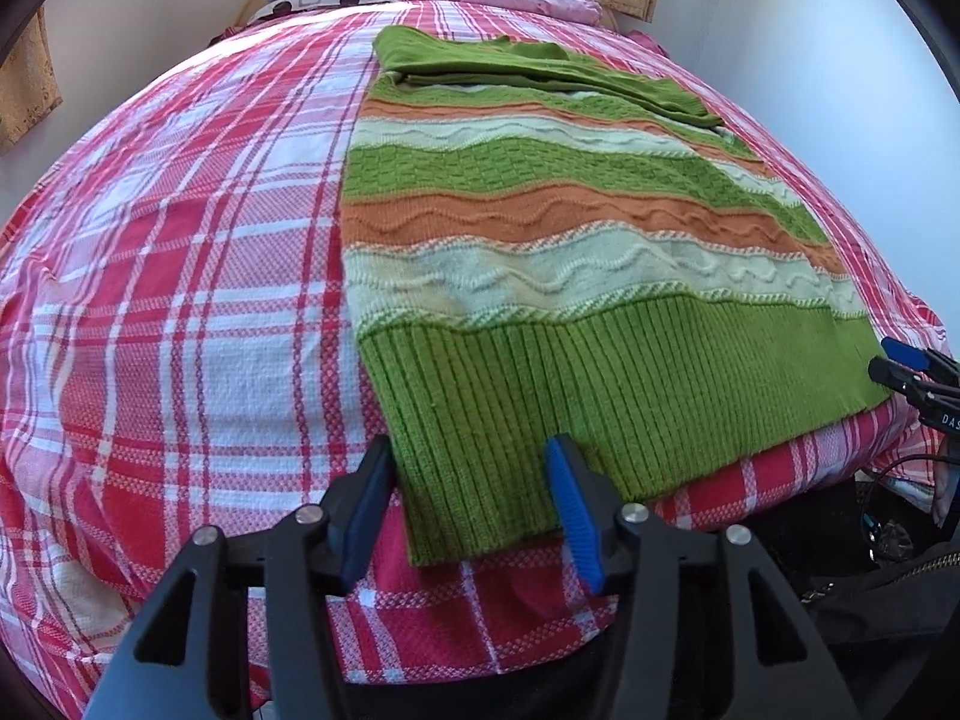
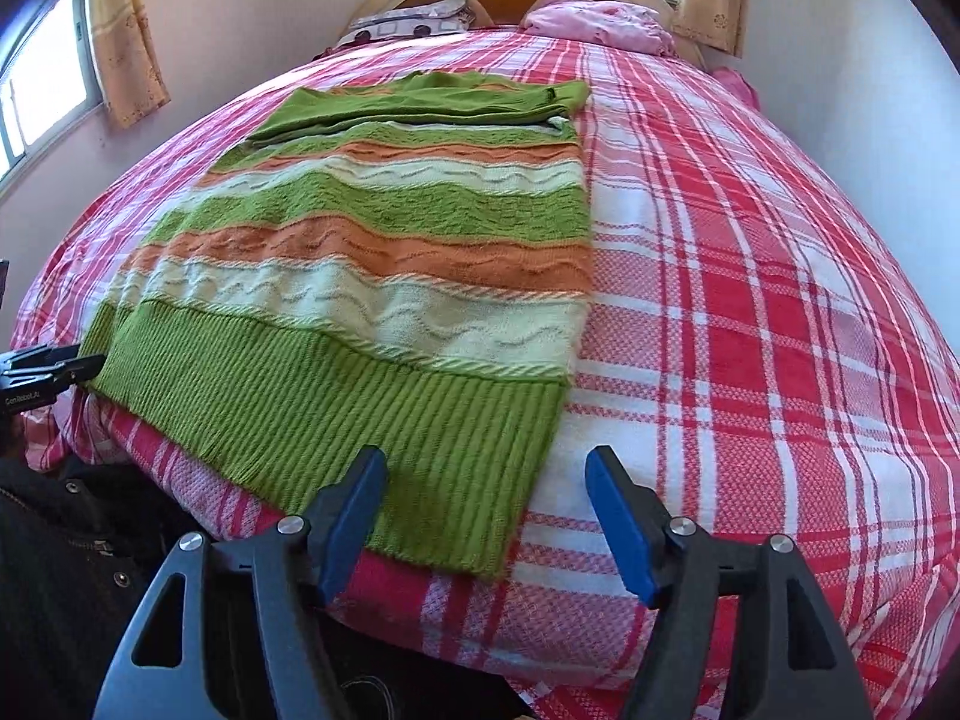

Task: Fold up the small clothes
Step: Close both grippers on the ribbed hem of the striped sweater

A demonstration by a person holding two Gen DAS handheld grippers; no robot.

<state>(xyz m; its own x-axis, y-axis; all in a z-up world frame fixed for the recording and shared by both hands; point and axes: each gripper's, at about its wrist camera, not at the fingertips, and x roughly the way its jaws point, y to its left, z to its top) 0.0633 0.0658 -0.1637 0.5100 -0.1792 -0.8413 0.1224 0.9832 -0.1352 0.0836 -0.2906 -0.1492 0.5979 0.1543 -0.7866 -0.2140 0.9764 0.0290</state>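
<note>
Now my left gripper (image 1: pixel 468 504) and right gripper (image 2: pixel 486 504) gape over the green ribbed hem (image 2: pixel 336 414) of the striped knit sweater (image 1: pixel 540 228) at the bed's (image 2: pixel 750 330) near edge — pinching one layer would skew the fold.

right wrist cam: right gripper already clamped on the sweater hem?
No. The right gripper stands open, its fingers straddling the corner of the green ribbed hem of the sweater without pressing on it.

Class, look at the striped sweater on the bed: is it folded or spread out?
Partly folded: the sweater lies flat on the bed, its green sleeves folded across the top.
</note>
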